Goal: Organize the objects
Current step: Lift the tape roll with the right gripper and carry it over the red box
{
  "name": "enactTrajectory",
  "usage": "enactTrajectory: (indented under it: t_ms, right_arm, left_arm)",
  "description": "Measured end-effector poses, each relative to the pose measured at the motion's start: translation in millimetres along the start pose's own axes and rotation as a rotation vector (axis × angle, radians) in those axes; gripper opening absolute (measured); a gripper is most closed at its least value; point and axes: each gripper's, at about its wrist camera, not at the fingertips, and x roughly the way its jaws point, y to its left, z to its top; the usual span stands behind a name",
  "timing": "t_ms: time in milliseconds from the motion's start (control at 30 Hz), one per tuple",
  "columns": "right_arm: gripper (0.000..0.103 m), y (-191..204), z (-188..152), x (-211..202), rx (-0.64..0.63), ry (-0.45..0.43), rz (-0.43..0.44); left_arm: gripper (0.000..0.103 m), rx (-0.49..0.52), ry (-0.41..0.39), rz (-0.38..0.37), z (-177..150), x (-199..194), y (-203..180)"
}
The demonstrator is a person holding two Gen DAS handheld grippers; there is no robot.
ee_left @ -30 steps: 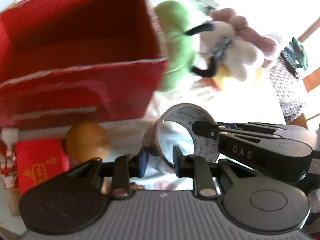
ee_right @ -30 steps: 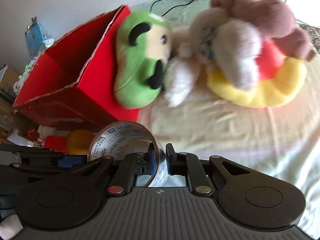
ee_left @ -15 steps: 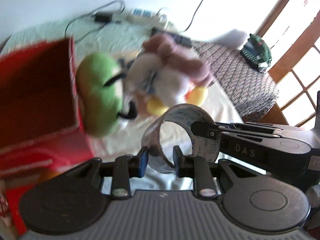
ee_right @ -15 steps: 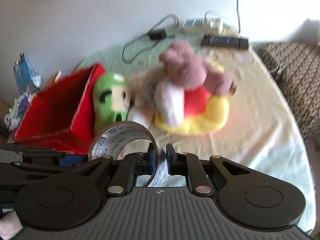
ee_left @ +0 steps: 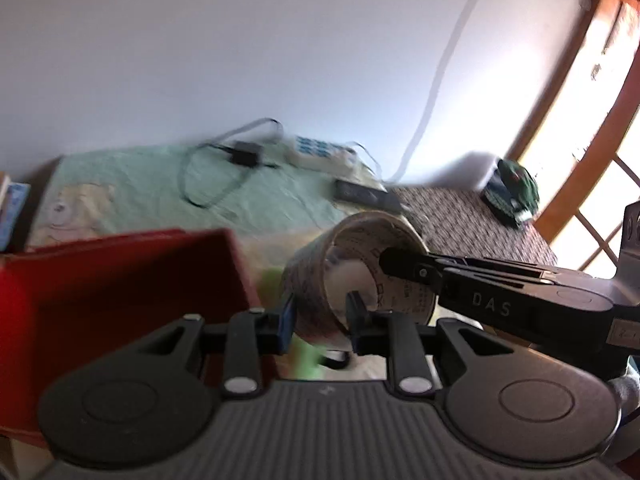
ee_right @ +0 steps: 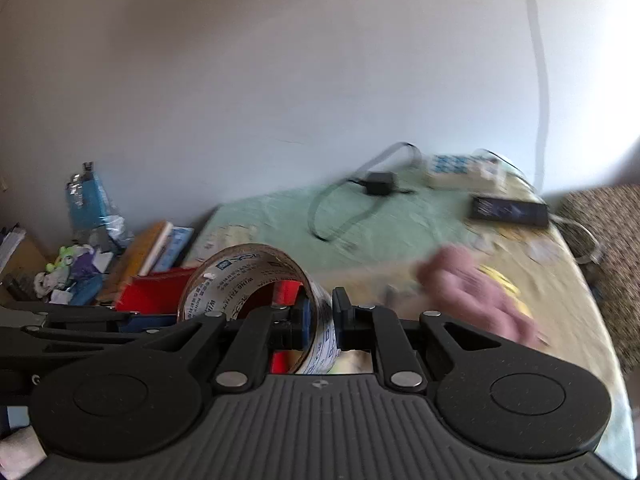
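Both hand-held grippers, left (ee_left: 320,312) and right (ee_right: 320,316), clamped the tape roll (ee_right: 256,280), now lifted above the red box (ee_left: 120,276), ready for placement.

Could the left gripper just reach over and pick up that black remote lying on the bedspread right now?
Probably not as things stand. The left gripper is shut on the tape roll, which the right gripper pinches too. The remote lies bare beyond it, but the tape must go first.
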Motion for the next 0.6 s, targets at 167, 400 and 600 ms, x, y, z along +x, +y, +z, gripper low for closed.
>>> enactTrajectory:
  t_ms: [167, 400, 600]
  right_arm:
    - [0.012, 49, 10, 44, -0.065, 0.024, 0.039]
    - [0.011, 89, -4, 114, -0.102, 0.155, 0.009]
    - [0.01, 102, -21, 164, -0.144, 0.282, -0.074]
  left_arm:
    - [0.021, -0.06, -0.013, 0.051, -2, -13, 58]
    - [0.021, -0.143, 0.095, 0.072, -20, 25, 128]
    - [0.021, -0.162, 0.19, 0.086, -36, 68, 164]
